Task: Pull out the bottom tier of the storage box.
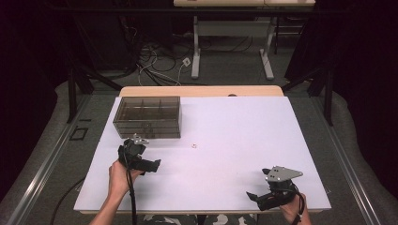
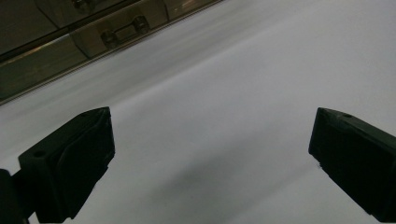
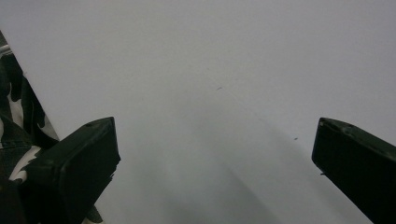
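Observation:
A smoky transparent drawer box (image 1: 148, 116) with several compartments stands at the back left of the white table (image 1: 234, 131). A tiny pale object (image 1: 194, 146) lies on the table to the right of the box's front. My left gripper (image 1: 154, 165) rests low on the table just in front of the box, jaws wide apart and empty; its own view (image 2: 210, 154) has the box's drawer front with a handle (image 2: 122, 32) at upper left. My right gripper (image 1: 253, 198) sits near the front right edge, open and empty (image 3: 215, 158).
A second table's legs (image 1: 195, 51) and loose cables (image 1: 155, 65) lie on the floor beyond the table. Camouflage-patterned clothing (image 3: 14, 126) edges the right gripper view at left. Dark curtains flank both sides.

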A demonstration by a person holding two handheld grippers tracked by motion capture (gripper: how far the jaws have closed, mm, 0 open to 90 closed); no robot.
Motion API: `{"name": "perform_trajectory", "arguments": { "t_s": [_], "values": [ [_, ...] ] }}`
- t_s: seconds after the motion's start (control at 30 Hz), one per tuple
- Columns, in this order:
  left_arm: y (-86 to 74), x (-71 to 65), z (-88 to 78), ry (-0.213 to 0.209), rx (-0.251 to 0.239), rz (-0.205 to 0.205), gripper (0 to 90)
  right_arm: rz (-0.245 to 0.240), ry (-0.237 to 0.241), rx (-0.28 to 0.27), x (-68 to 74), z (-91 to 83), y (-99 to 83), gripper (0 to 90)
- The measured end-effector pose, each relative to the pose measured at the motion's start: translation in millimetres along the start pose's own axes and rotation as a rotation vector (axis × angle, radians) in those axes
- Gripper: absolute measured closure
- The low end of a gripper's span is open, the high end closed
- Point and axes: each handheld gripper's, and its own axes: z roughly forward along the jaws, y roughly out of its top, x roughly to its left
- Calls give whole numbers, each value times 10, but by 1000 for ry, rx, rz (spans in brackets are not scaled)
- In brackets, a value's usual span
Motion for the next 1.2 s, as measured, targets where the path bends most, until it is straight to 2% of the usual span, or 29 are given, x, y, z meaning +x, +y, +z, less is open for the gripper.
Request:
{"name": "perform_trajectory", "arguments": {
  "t_s": [0.17, 0.27, 0.43, 0.63, 0.8, 0.93, 1.0, 1.1, 1.2],
  "values": [
    [45, 39, 33, 9, 17, -14, 0, 0, -2, -3, 0, -1, 1, 0],
    [76, 63, 57, 17, 10, -21, 0, 2, -2, -10, 0, 1, -3, 0],
    [129, 117, 105, 6, 18, -26, 0, 0, -1, -11, -5, 1, -3, 0],
    [174, 193, 149, 1, 25, -63, 0, -4, -3, -13, 2, -10, 1, 0],
    [217, 258, 198, 0, 29, -68, 0, 0, 1, -10, -6, -4, -4, 0],
    [239, 287, 230, 19, 13, -74, 0, -5, -2, -10, -12, 1, -2, 0],
    [253, 295, 248, 23, 18, -88, 2, -3, -1, -11, -14, 2, -4, 0],
    [274, 317, 279, 31, 23, -88, 2, 0, 0, -4, -21, -4, -7, 0],
    [286, 322, 321, 40, 25, -88, 2, 5, -4, -19, -6, -4, -7, 0]
  ]
}}
